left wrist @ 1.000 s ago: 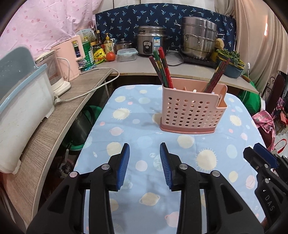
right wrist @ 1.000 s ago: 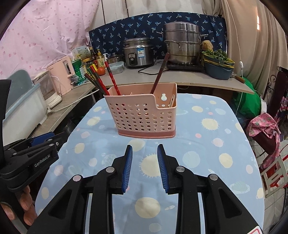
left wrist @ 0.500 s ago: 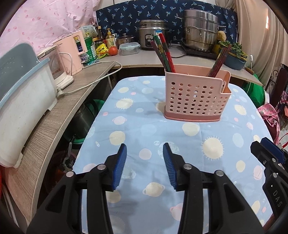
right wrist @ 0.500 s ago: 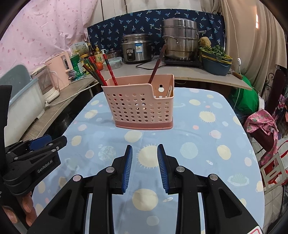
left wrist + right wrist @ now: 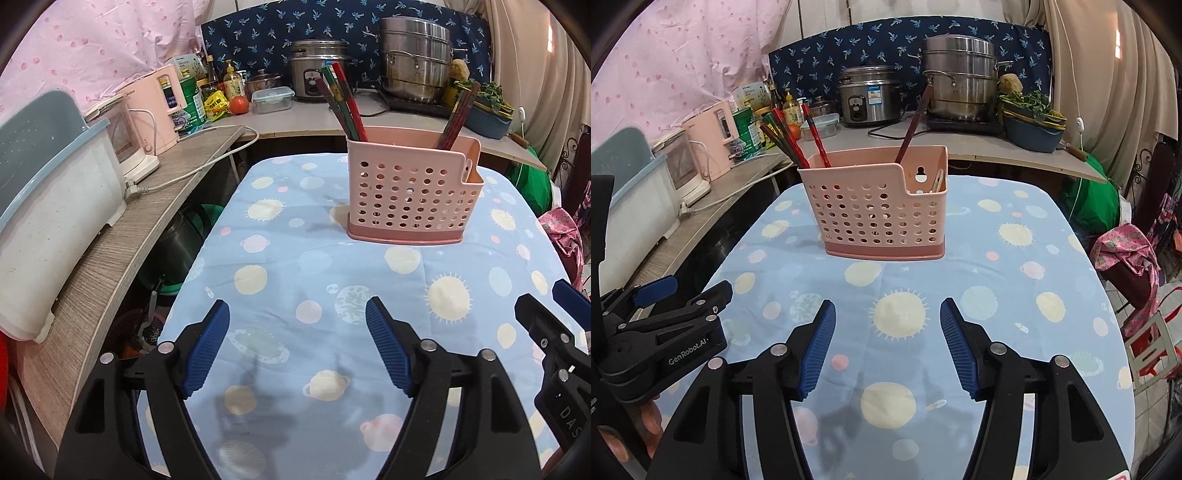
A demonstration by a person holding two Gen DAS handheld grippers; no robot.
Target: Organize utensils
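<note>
Left wrist view: the left claw (image 5: 297, 347) hangs released over the blue planet-print cloth (image 5: 280, 266) covering the counter, nothing between its blue pads. Its jaws have just been opening and stand far wider than a second ago. The pink utensil basket (image 5: 410, 199) stands upright well ahead, slightly right, with bare cloth all the way to it. Red and green chopsticks (image 5: 341, 101) lean from its left end, dark ones (image 5: 458, 118) from its right. The cloth's left edge drops off close to the left finger, a gap separating it from the wooden side shelf (image 5: 122, 240). The right claw's tip shows at the right border.

Right wrist view: the right claw (image 5: 886, 345) is likewise released and empty; its jaws have just been opening. The basket (image 5: 875, 206) sits straight ahead, apart from the pads, in the same spot as earlier. Open cloth spreads right to the rounded edge. The left claw (image 5: 683, 299) lies close by at left.
</note>
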